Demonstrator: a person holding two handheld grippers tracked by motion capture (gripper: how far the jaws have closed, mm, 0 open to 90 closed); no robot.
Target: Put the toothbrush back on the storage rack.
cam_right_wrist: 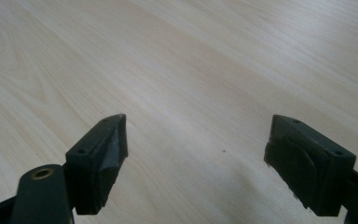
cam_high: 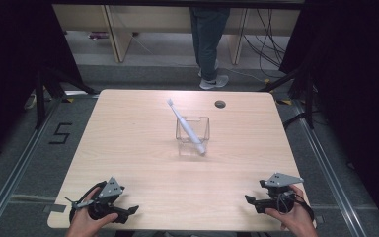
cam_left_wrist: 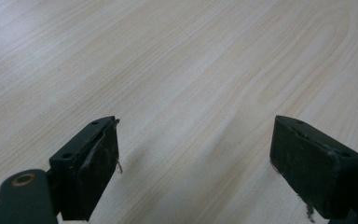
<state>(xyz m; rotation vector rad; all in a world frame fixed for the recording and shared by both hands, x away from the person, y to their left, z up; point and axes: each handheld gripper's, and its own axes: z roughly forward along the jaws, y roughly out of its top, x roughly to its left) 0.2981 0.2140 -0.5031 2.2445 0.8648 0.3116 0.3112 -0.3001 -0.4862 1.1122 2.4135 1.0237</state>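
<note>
A pale wooden counter [cam_high: 128, 148] is seen on a grey floor, with dark curtains at the left and right and a person's legs [cam_high: 208, 39] at the far side. A clear box [cam_high: 193, 130] is placed near the middle of the counter, and a white toothbrush [cam_high: 186, 127] is leaned in it, its head raised toward the far left and its handle end lowered over the near right rim. A small round hole [cam_high: 220, 104] is seen in the counter beyond the box.

The left hand-held gripper [cam_high: 128, 212] is held at the near left corner, low over the counter, well apart from the box. In the left gripper view its jaws are spread wide with nothing between them but bare wood. The right hand-held gripper [cam_high: 251, 202] is held at the near right corner, likewise released; its jaws are seen wide apart above bare wood in the right gripper view.
</note>
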